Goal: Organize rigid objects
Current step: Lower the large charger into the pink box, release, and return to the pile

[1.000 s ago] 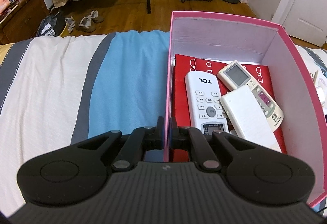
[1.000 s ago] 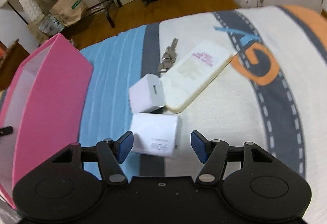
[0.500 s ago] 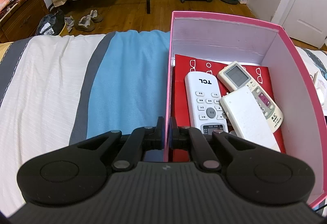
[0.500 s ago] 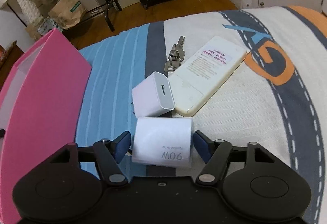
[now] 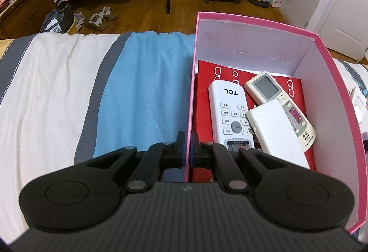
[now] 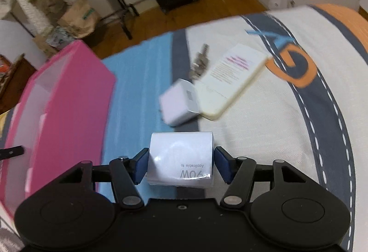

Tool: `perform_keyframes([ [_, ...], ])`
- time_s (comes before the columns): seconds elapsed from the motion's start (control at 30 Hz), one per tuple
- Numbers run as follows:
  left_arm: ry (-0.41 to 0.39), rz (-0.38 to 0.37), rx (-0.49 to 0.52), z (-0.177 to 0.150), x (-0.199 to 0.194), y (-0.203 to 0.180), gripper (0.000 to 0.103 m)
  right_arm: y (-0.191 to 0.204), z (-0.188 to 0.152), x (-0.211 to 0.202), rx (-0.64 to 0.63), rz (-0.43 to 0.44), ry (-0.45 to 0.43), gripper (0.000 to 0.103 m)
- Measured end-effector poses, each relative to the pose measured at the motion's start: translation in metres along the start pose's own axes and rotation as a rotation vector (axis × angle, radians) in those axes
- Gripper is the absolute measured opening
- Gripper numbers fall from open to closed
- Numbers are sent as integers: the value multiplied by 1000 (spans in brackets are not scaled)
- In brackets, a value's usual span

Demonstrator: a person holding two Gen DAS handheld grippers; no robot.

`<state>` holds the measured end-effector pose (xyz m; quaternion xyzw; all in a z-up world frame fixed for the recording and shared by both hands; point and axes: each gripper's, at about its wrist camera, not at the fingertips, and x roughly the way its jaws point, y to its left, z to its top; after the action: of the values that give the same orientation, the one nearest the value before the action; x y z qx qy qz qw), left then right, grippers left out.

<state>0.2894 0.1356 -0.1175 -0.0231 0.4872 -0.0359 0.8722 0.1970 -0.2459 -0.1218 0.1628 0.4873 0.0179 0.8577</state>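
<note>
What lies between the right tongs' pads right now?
The white 90W charger, clamped by the right tongs, as the right wrist view shows.

The right gripper [image 6: 181, 165] has closed its jaws on the big white charger [image 6: 180, 159]. A second ago the jaws were wide open with the charger lying on the bed [image 6: 264, 128]. Now it is lifted off the bed.

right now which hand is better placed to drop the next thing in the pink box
Right. The right gripper is shut on the white charger, beside the pink box. The left gripper is clamped on the box wall, steadying it.
</note>
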Motion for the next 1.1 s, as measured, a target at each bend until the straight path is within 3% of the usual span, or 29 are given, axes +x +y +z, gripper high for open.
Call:
perform_keyframes([
  [0.3, -4, -8, 3, 1, -2, 1, 3, 72, -4, -70, -120, 204, -135, 66],
  [0.53, -6, -25, -4, 1, -2, 6, 3, 149, -10, -68, -277, 333, -57, 66],
  [0.77, -3, -46, -14, 3, -1, 6, 3, 207, -25, -28, -390, 343, 56, 66],
  [0.97, -6, -60, -16, 3, 0, 10, 3, 216, -30, 2, -376, 209, 135, 66],
  [1.1, -8, -57, -8, 2, 1, 10, 3, 221, -38, 3, -409, 172, 177, 66],
])
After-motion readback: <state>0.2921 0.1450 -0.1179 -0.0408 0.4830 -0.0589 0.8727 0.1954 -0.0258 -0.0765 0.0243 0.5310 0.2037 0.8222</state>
